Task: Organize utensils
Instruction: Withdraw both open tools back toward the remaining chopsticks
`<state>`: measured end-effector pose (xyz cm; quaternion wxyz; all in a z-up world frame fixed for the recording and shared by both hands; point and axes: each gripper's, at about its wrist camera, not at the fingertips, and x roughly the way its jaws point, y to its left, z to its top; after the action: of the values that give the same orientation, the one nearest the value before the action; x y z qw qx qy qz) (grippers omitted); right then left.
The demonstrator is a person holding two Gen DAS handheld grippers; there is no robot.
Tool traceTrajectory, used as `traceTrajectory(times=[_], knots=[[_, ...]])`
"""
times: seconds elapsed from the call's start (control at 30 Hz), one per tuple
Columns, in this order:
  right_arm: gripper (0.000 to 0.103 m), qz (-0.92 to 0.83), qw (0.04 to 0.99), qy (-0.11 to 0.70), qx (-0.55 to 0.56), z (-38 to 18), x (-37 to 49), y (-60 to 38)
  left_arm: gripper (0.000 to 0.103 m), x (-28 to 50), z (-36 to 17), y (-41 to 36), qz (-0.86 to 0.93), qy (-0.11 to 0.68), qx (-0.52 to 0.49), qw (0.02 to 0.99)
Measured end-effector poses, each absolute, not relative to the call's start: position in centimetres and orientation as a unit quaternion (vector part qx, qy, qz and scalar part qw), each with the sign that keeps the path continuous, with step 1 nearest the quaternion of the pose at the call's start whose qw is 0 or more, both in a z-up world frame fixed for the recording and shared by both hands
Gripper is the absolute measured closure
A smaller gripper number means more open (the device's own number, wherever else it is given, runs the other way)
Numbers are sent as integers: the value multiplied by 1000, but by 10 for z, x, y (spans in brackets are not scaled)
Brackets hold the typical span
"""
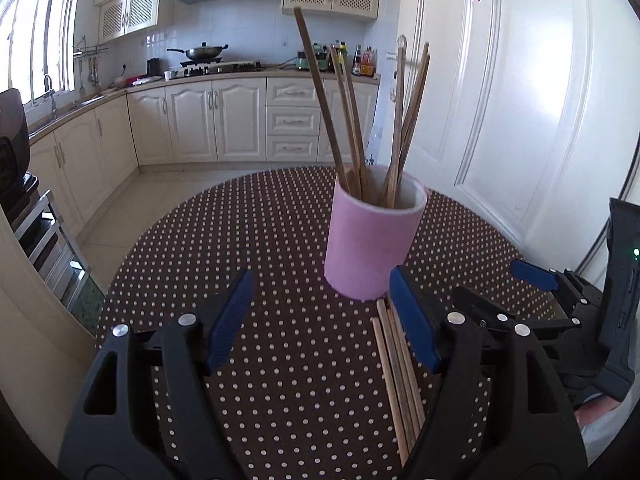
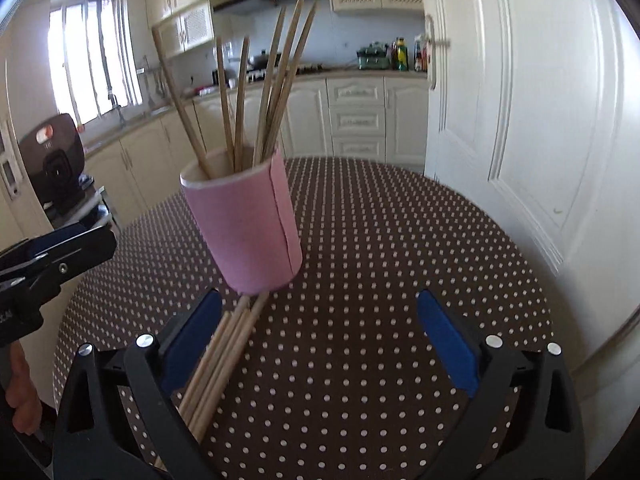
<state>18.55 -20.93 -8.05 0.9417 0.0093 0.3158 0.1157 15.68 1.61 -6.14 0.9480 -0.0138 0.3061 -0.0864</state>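
I have both grippers low over the table (image 1: 280, 216), angled down toward the work. My left gripper (image 1: 320, 320) has its jaws apart with nothing between the pads. My right gripper (image 2: 320, 336) stands wide, also empty.

The pink holder (image 1: 372, 240) sits upright just ahead of both grippers, ahead and slightly right of my left one, ahead and left of my right one. It already holds a spray of chopsticks (image 1: 360, 120) leaning against its rim. A bundle of loose chopsticks (image 1: 400, 376) lies flat on the table, its far ends at or just short of the holder's base. From my left gripper, that bundle runs along the inside of the right finger; from my right gripper, it lies against the inside of the left finger (image 2: 192, 336). So the bundle sits between my two grippers, off-centre for each.

I judge the step in hand to be the approach for picking up the loose sticks, with part of the sorting done and these still to go in. Next I would need to shift one gripper sideways to centre a stick or two between the pads, lower until the tips nearly meet the cloth, and close gently. Thin round sticks will likely roll, and the holder could tip if nudged.
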Motion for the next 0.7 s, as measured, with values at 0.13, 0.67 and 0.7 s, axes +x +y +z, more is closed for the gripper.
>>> traceTrajectory(times=[0.13, 0.67, 0.7], knots=[[9, 107, 931, 350, -12, -93, 189, -202, 33, 156, -73, 20, -90, 326, -23, 941], [9, 97, 906, 411, -36, -116, 186, -180, 31, 152, -110, 33, -94, 378, -37, 920], [9, 98, 904, 414, -37, -117, 188, -178, 31, 152, -111, 34, -96, 380, -37, 919]])
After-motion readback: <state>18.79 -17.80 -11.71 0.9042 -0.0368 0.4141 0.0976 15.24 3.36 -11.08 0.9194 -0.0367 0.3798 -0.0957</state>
